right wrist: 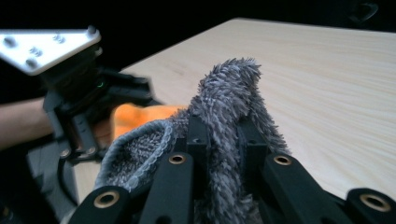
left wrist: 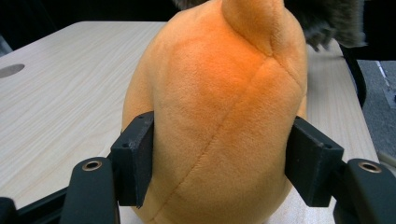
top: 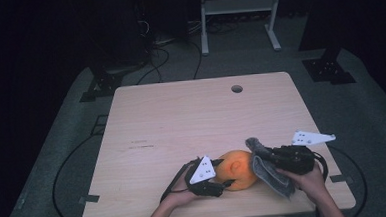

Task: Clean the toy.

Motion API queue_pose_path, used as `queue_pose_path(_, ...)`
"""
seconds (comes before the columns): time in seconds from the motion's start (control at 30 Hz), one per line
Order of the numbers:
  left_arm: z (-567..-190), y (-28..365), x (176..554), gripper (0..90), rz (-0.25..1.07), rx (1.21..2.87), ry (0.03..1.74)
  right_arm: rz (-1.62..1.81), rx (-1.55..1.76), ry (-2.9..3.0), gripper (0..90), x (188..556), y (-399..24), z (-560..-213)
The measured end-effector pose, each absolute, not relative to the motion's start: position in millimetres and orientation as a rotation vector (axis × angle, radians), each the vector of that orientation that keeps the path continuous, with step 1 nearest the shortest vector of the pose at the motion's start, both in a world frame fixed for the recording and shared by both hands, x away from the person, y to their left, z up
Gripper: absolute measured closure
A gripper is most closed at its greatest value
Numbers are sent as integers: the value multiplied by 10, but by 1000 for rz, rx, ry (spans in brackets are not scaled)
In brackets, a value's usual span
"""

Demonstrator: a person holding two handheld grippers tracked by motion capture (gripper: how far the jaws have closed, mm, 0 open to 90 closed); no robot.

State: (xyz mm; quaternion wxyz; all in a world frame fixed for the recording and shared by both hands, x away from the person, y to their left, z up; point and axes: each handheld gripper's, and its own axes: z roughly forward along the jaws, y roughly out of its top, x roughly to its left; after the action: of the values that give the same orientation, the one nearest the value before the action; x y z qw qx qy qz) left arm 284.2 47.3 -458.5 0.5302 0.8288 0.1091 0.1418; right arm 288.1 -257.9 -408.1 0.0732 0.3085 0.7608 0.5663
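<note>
The left tongs (top: 224, 179) are clamping the orange plush toy (top: 239, 168), one black pad pressing into each flank in the left gripper view, where the orange plush toy (left wrist: 219, 116) is standing upright on the bench (left wrist: 60, 93) with its seam running down the middle. In the high view the toy is sitting near the bench's (top: 181, 119) front edge, at about five o'clock from the bench's middle. Just beside it, at its three o'clock, the right tongs (top: 269, 155) are clenched on a grey fluffy cloth (top: 269, 169), which is draping down toward the bench. In the right gripper view the grey fluffy cloth (right wrist: 224, 116) is bunching up between the jaws.
</note>
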Motion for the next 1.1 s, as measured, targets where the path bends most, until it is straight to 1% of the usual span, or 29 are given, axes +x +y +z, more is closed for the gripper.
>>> queue_pose_path(0.07, -4587, 476, 2853, 330, 331, 1981, 261, 1645, 918, 2320, 782, 2887, -2531, -4109)
queue_pose_path(0.1, -4592, 474, 2859, 330, 328, 1976, 269, 1615, 931, 2339, 782, 2918, -2525, -4184)
queue_pose_path(0.13, -4594, 468, 2869, 328, 317, 1967, 280, 1644, 1016, 2315, 782, 2986, -2620, -4273)
queue_pose_path(0.23, -4602, 478, 2872, 313, 304, 1959, 295, 1610, 1087, 2288, 782, 3009, -2719, -4289)
queue_pose_path(0.3, -4603, 506, 2876, 299, 300, 1961, 305, 1617, 1046, 2273, 782, 2936, -2746, -4199)
queue_pose_path(0.4, -4605, 488, 2881, 301, 301, 1952, 310, 1665, 969, 2264, 782, 2867, -2672, -4059)
queue_pose_path(0.43, -4605, 488, 2881, 307, 301, 1952, 310, 1665, 969, 2264, 782, 2867, -2672, -4059)
queue_pose_path(0.47, -4600, 462, 2873, 319, 316, 1941, 313, 1684, 909, 2280, 782, 2829, -2580, -3982)
queue_pose_path(0.53, -4585, 448, 2865, 367, 321, 1940, 326, 1691, 859, 2297, 782, 2811, -2485, -3964)
queue_pose_path(0.57, -4515, 436, 2859, 393, 335, 1915, 328, 1665, 859, 2307, 782, 2813, -2462, -3977)
queue_pose_path(0.63, -4413, 461, 2867, 426, 340, 1874, 344, 1689, 894, 2291, 781, 2851, -2504, -4042)
queue_pose_path(0.7, -4322, 505, 2869, 427, 385, 1877, 351, 1647, 982, 2258, 782, 2881, -2610, -4066)
queue_pose_path(0.77, -4264, 547, 2857, 432, 415, 1873, 360, 1718, 963, 2217, 782, 2838, -2653, -3999)
queue_pose_path(0.87, -4230, 547, 2848, 436, 443, 1915, 358, 1787, 867, 2187, 782, 2748, -2490, -3833)
queue_pose_path(0.9, -4222, 508, 2823, 436, 468, 1983, 349, 1778, 826, 2188, 782, 2719, -2398, -3794)
queue_pose_path(0.93, -4222, 508, 2823, 435, 468, 1983, 349, 1778, 826, 2188, 782, 2719, -2398, -3794)
queue_pose_path(0.97, -4224, 490, 2809, 435, 460, 1997, 354, 1770, 771, 2190, 782, 2687, -2245, -3758)
queue_pose_path(1.0, -4224, 490, 2809, 436, 460, 1997, 354, 1770, 771, 2190, 782, 2687, -2245, -3758)
queue_pose_path(1.03, -4213, 482, 2793, 435, 448, 1994, 342, 1693, 768, 2222, 782, 2694, -2132, -3804)
queue_pose_path(1.1, -4255, 475, 2795, 416, 449, 2028, 330, 1658, 803, 2233, 782, 2737, -2127, -3926)
